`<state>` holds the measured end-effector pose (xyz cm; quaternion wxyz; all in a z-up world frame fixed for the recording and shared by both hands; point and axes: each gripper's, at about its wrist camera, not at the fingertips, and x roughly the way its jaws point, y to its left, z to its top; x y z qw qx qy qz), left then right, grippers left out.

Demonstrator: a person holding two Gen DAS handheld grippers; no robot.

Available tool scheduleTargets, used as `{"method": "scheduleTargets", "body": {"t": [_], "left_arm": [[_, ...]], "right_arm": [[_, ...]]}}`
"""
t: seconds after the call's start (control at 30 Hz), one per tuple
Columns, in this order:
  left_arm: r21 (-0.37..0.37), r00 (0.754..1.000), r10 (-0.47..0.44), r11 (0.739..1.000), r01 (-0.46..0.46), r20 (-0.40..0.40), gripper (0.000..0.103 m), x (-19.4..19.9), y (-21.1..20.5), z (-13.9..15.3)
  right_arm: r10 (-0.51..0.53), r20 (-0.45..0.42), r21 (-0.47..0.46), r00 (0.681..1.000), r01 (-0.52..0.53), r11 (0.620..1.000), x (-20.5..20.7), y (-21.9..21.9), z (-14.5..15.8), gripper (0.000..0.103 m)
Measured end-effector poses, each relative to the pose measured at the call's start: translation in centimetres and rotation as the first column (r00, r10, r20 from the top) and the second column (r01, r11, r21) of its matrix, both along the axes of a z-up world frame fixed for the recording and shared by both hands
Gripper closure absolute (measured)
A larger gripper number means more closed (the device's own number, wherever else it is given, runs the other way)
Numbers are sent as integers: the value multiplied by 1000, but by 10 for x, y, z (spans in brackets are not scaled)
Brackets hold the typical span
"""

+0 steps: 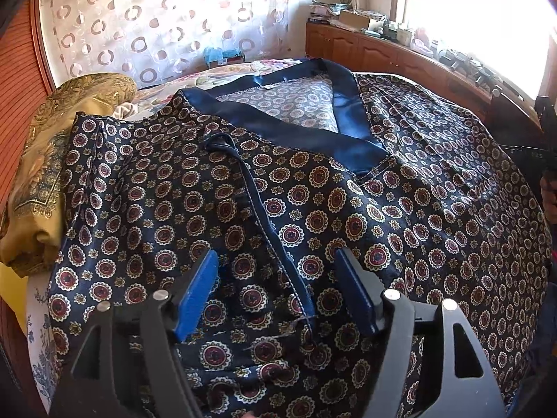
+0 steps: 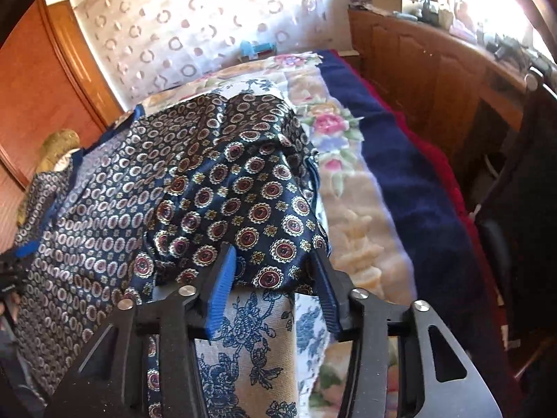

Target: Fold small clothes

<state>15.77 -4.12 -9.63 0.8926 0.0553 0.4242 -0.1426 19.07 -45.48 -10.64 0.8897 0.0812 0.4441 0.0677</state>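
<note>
A navy satin top [image 1: 348, 209] with round medallion print and a plain blue V-neck band lies spread on the bed, neck facing away. My left gripper [image 1: 276, 261] is open just above its front, its blue pads either side of a stitched blue strap [image 1: 257, 202]. In the right wrist view the top's right side [image 2: 243, 202] lies bunched at the bed's edge. My right gripper [image 2: 273, 261] is open, its jaws straddling the hem of that bunched cloth. The left gripper shows at the far left there [image 2: 21, 249].
A gold patterned pillow [image 1: 52, 160] lies left of the top. A floral bedspread [image 2: 334, 160], a navy blanket [image 2: 400, 181] and a red one lie to the right. A wooden cabinet [image 1: 383, 52] with clutter stands behind. A curtain hangs at the back.
</note>
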Motion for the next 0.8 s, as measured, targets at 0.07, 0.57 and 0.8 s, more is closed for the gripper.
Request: {"method": "scheduleTargets", "body": {"t": [0.07,0.57,0.8], "left_arm": [[1,1000,1,1000,-1,0,32,-1,0,0],[-22,998,7,1000,-6,57,31,-10,7,11],[-193,975,55,981,-13,213,31,-42,26,63]], "right_arm": [[5,-5,4,1000,-4,1000,-1,-3,2,68],[59,206,-150,977,-28,988,-2,32,66,100],[267,288,-207,920,-212,955,-1,118,100,100]]}}
